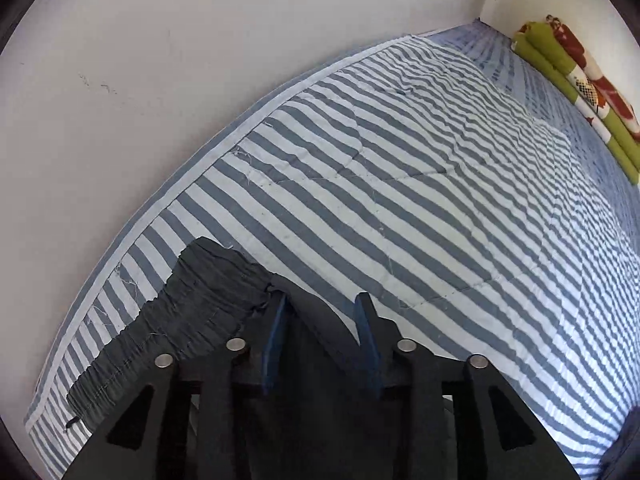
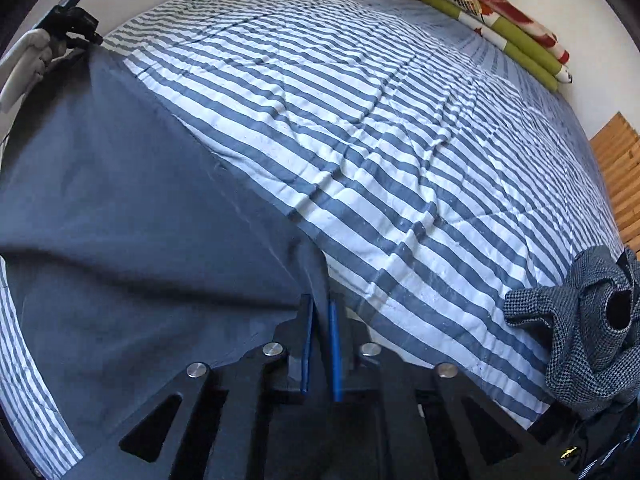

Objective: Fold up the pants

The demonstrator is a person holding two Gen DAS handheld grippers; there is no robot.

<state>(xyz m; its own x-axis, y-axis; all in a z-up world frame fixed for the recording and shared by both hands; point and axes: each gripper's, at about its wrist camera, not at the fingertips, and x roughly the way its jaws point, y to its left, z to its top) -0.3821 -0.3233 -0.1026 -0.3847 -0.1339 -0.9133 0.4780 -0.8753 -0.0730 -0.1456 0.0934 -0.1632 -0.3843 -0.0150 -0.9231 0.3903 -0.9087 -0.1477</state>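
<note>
Dark grey pants (image 2: 120, 200) lie spread flat over the left part of a striped bed quilt (image 2: 400, 140). In the left wrist view their gathered elastic waistband (image 1: 188, 312) runs along the quilt's edge by the wall. My left gripper (image 1: 322, 304) hovers over the waistband's end, open, with the cloth lying loose under its blue pads (image 1: 276, 332). My right gripper (image 2: 320, 312) sits at the pants' near corner; a narrow gap shows between its pads (image 2: 307, 344), a fold of the cloth runs into it, and the pads do not press. The left gripper (image 2: 94, 38) also shows at the pants' far corner.
A white wall (image 1: 200, 60) borders the quilt on the left. A folded green and red blanket (image 2: 500, 20) lies at the head of the bed. A crumpled houndstooth garment (image 2: 580, 340) sits at the right edge, with wooden slats (image 2: 616, 168) beyond.
</note>
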